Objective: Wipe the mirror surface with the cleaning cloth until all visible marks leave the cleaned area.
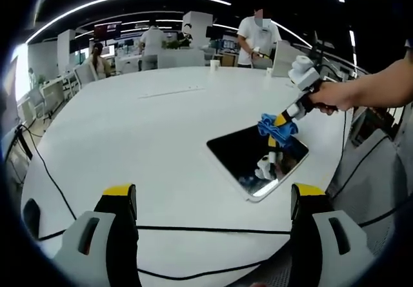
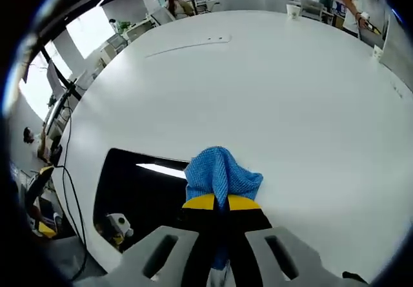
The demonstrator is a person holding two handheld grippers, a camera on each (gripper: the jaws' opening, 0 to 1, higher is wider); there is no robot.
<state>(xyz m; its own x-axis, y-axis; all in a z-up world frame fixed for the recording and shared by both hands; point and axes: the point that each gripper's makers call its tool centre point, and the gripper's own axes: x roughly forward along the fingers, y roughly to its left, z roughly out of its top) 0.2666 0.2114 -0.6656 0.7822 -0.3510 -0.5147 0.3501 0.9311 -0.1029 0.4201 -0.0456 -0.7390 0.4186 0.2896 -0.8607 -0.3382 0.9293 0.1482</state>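
A dark rectangular mirror (image 1: 248, 155) lies flat on the white table (image 1: 148, 132) near its right edge. A blue cleaning cloth (image 1: 276, 128) rests on the mirror's far corner, and my right gripper (image 1: 284, 116), held by a hand, is shut on it. In the right gripper view the blue cloth (image 2: 221, 174) bunches out of the shut jaws of my right gripper (image 2: 222, 203), at the edge of the mirror (image 2: 139, 193), which reflects ceiling lights. My left gripper (image 1: 216, 200) stands open over the near table edge, apart from the mirror, with nothing between its fingers.
Black cables (image 1: 213, 230) run across the table's near edge. A paper cup (image 1: 215, 64) stands at the far side. Several people (image 1: 257, 39) and desks are beyond the table. A thin strip (image 2: 187, 45) lies far across the tabletop.
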